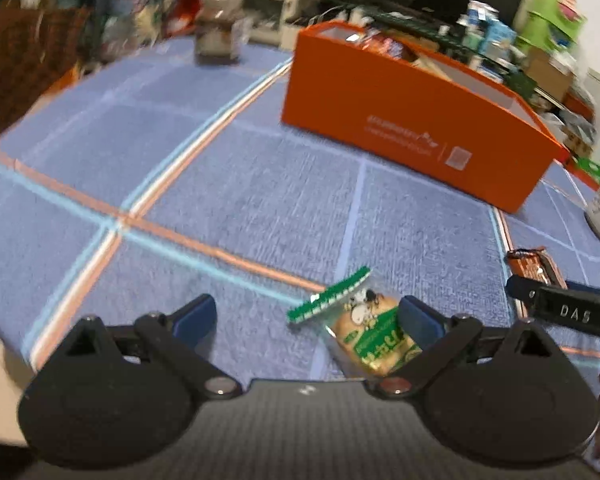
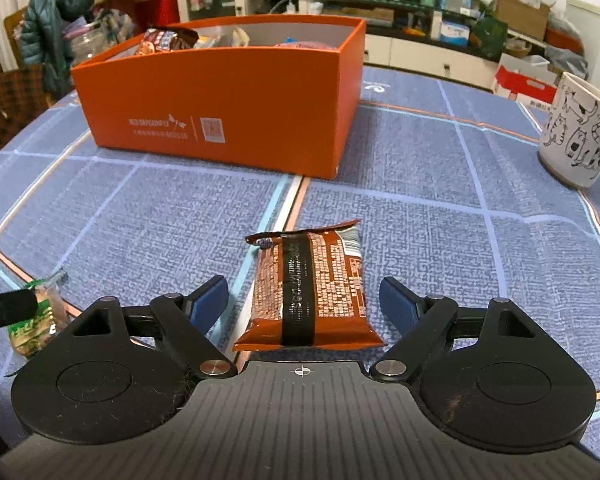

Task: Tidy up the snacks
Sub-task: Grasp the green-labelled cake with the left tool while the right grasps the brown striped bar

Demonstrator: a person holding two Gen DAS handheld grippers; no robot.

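Your right gripper stands released, straddling the brown snack pack at lower centre, its long axis running along the fingers. Your left gripper, also unclenched, has the green packet beside its right finger. Orange box waits above.
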